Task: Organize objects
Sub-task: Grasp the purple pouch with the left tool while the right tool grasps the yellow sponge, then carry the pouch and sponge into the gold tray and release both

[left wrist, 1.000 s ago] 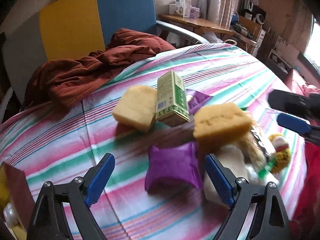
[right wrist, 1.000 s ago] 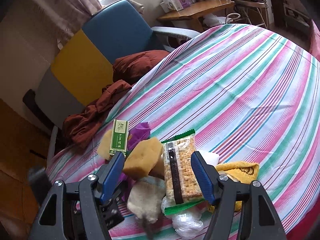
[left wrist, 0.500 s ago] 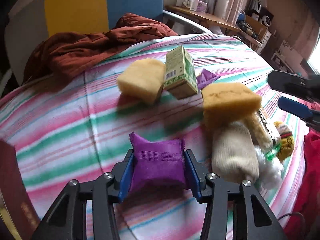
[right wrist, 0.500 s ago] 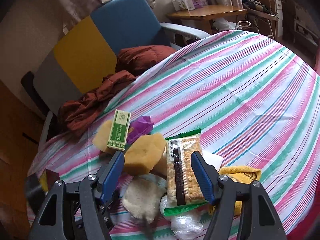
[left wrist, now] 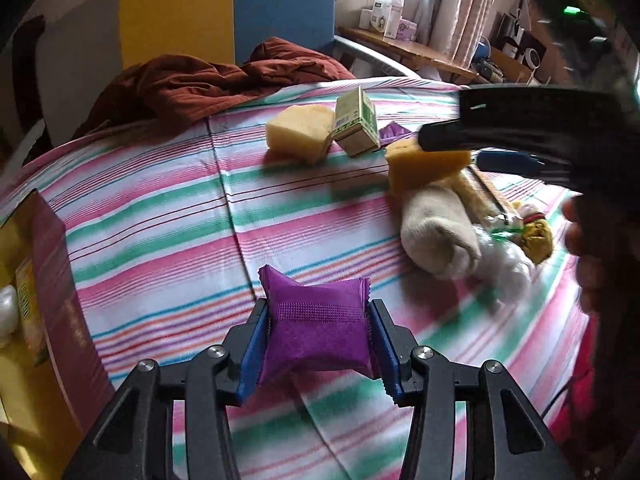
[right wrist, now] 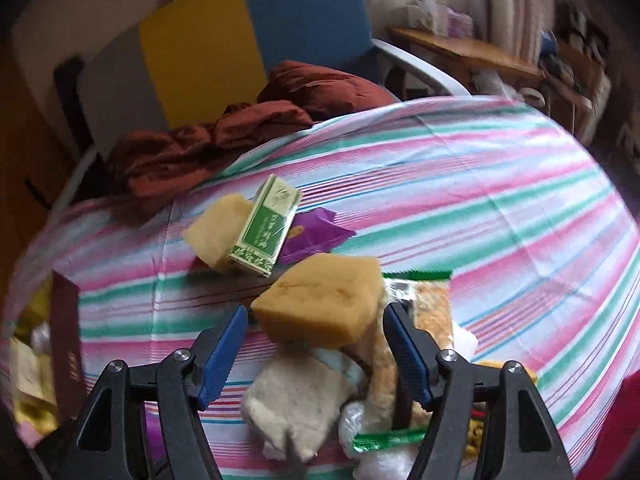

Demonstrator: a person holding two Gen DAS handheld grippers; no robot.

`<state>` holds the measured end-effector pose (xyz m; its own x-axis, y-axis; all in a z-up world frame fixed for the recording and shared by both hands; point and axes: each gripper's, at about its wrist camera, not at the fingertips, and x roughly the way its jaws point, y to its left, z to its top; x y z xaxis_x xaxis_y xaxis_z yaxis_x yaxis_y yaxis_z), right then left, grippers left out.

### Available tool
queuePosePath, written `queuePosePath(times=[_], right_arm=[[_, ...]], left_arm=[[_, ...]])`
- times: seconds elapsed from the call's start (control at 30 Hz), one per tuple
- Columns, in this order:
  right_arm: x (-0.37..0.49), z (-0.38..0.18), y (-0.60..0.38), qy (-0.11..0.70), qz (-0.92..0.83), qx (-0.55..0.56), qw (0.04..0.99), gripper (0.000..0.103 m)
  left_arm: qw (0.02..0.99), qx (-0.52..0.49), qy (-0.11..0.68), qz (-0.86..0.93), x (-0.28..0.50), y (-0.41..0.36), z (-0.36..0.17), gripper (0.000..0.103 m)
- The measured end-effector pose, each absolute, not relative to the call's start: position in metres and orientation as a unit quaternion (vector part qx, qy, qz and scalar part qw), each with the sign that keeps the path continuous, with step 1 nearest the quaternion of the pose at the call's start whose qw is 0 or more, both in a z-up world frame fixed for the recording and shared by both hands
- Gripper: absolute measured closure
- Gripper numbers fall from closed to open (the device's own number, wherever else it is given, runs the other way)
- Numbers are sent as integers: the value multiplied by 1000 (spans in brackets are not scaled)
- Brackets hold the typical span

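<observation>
left gripper (left wrist: 318,344) clamped on purple pouch (left wrist: 316,330), both blue pads pressing its sides, held over the striped tablecloth (left wrist: 160,216) near the front edge. right gripper (right wrist: 314,346) jaws apart and opening, straddling the orange sponge (right wrist: 320,304); pads not pressing it, sponge sits on the pile with a beige sock (right wrist: 296,398) and cracker packet (right wrist: 432,308). green box (right wrist: 266,232) leans on a paler sponge (right wrist: 216,232) further back, second purple wrapper (right wrist: 316,230) beside it. maroon box (left wrist: 60,280) at left edge.
</observation>
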<state>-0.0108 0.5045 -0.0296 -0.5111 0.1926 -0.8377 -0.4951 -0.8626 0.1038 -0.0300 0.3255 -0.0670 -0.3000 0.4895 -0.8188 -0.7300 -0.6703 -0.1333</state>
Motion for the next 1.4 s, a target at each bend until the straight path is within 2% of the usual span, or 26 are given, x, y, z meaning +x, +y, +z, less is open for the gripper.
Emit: queuePosePath(times=[0.07,0.3,0.5,0.63,0.87,1.17,1.4], right_arm=[[-17,-34,500,147,850,-463,203,20],[-31,-47,494,94,841,-481,227,21],[-30,-46,495,85,846,-473,231,38],[-15,-27,495,106,862,-440,229,38],[9,3,471,88,890,-389,223,38],[24,36,412,119,924,-350,99,38],[10,40,322,81,926,-368,-31,38]], left_arm=[[385,-451,128,795,-27,321,-64,54],[393,-443,111,798,-19,305,-49,54],[393,-438,101,802,-15,293,-40,54],[394,-431,95,806,-13,285,-33,54],[386,-409,78,823,-10,257,-9,54],[341,-398,39,851,-23,193,10,54],[276,-400,15,874,-37,130,6,53]])
